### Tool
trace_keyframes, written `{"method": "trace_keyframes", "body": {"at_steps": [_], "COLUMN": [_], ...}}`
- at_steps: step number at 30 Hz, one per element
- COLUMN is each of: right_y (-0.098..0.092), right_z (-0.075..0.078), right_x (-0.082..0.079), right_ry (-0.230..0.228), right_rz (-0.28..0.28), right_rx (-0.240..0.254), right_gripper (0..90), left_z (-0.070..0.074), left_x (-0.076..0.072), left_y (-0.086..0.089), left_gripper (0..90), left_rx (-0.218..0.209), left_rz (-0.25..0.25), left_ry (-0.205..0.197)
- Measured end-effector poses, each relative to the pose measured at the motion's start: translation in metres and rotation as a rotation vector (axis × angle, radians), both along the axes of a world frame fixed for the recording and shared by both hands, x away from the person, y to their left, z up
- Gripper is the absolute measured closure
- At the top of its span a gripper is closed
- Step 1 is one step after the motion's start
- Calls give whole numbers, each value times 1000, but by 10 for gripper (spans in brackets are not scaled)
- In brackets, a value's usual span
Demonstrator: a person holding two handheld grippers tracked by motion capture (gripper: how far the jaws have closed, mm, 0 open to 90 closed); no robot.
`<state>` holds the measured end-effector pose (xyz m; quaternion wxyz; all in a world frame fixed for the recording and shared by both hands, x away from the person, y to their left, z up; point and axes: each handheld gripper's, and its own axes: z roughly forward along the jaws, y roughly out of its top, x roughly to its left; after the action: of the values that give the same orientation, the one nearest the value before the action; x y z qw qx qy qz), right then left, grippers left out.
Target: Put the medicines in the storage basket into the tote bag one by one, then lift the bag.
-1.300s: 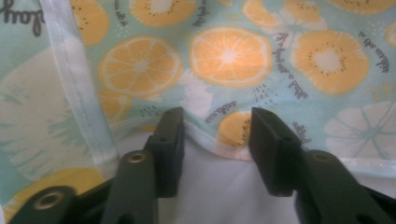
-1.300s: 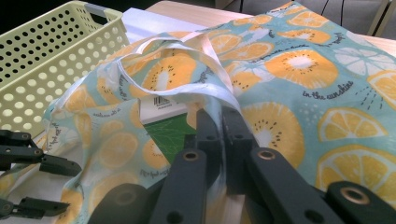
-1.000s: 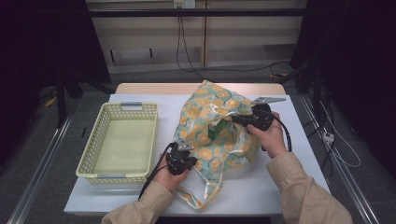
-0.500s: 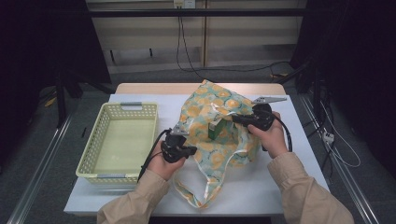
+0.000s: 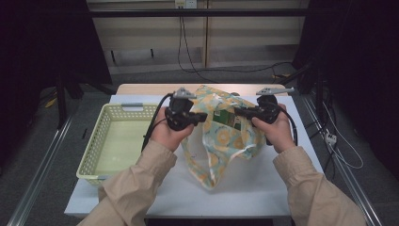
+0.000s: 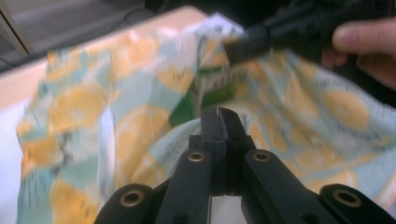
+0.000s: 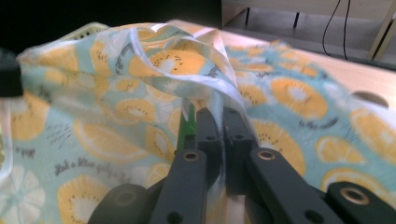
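Above the white table (image 5: 263,188), between the two hands, hangs a fabric bag (image 5: 221,141) with a print of yellow fruit slices on a light blue ground. Its top part is lifted from the table, and its lower end with a looped handle lies on the white surface near the person's side. The left gripper (image 5: 202,117) holds the left side of the bag's mouth; in the left gripper view its two black jaws stand pressed together, and the bag's edge (image 6: 154,154) runs into them from the left. The right gripper (image 5: 236,112) holds the opposite side of the mouth. In the right gripper view its jaws are closed on a thin fold of the bag (image 7: 140,116), and the whitish rim of the fabric passes between them. Between both grippers the mouth of the bag is pulled open, and a green object (image 5: 227,118) is seen inside it; what it is I cannot tell. To the left of the bag, near the left forearm, a pale yellow plastic basket (image 5: 94,150) stands on the table, just beside the hanging cloth and not touching it. Both sleeves (image 5: 136,188) are beige.
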<state>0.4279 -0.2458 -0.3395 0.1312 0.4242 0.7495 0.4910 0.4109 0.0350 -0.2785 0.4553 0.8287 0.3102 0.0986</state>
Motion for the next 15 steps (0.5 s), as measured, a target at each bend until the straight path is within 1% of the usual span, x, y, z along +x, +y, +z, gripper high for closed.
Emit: {"method": "trace_keyframes", "body": {"at_steps": [1,2,4,5,6,7,9,10,11,13,15], "right_y": [1,1,2,2,3,2,0,-1,-2,-4,-6], "right_z": [6,13,23,28,32,35,40,42,44,49,56], "right_x": [1,1,3,3,5,6,9,11,13,16,19], "right_ry": [-7,-13,-26,-30,-36,-37,-39,-38,-39,-41,-50], "right_rz": [1,3,8,8,8,8,4,1,0,-4,-7], "right_rx": [-3,-5,-3,-2,-10,-6,5,4,9,22,24], "right_gripper": [875,875,875,875,875,875,875,875,875,875,875], "left_z": [8,15,27,32,36,41,48,52,55,62,68], "left_x": [3,7,15,19,23,27,34,37,40,45,51], "left_y": [-2,-3,-7,-9,-12,-13,-17,-19,-21,-24,-28], "left_gripper": [900,900,900,900,900,900,900,900,900,900,900], "left_rx": [-11,-20,-24,-32,-29,-23,-46,-45,-49,-54,-53], "left_rz": [6,9,15,13,14,22,23,24,22,19,24], "left_ry": [-8,-7,-28,-29,-32,-40,-34,-41,-40,-52,-66]}}
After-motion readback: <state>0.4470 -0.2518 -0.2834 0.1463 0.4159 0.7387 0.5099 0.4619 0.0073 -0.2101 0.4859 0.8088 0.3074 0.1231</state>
